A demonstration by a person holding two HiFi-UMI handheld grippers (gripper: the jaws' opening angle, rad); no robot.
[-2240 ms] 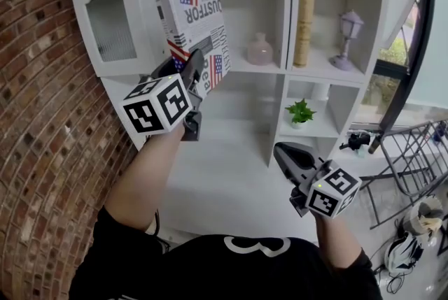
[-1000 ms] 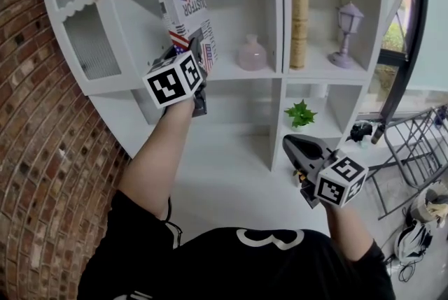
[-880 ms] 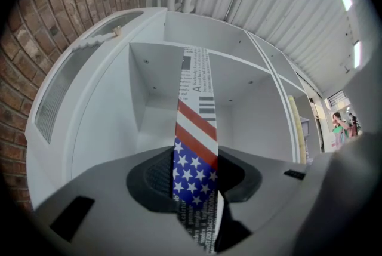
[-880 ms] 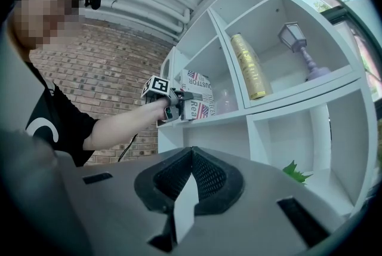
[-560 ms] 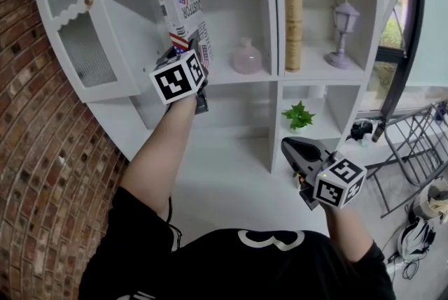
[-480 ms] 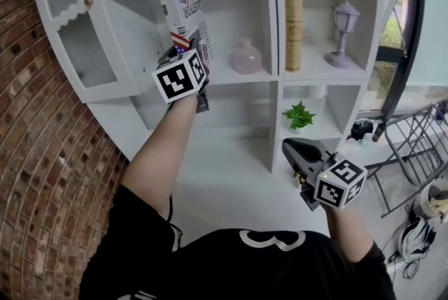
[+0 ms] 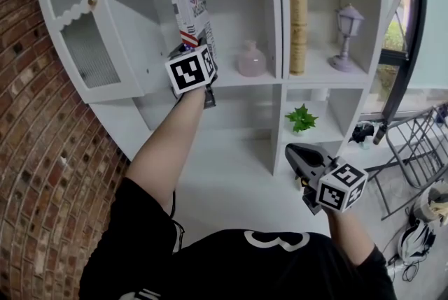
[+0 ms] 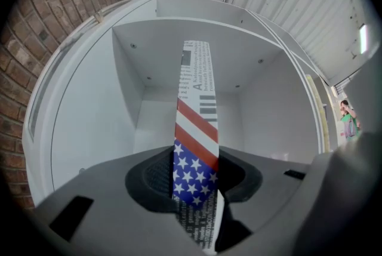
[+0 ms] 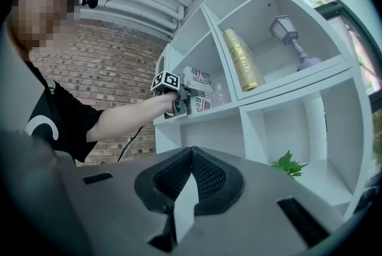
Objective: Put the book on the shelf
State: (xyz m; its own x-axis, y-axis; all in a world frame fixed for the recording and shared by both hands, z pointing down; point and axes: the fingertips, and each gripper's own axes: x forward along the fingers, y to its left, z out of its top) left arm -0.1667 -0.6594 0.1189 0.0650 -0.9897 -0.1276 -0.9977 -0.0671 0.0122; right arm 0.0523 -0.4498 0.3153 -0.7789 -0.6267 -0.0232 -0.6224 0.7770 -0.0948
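two grippers show: the left gripper (image 8: 196,182) clamps the flag-printed book (image 7: 190,12) upright inside a white shelf (image 7: 234,80) compartment, while the right gripper (image 9: 190,156) hangs low, jaws pressed together, empty.

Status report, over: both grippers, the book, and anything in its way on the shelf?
Left gripper shut on book. Right gripper shut, empty, low. Book upright in shelf bay. Vase to its right, apart; nothing blocking.
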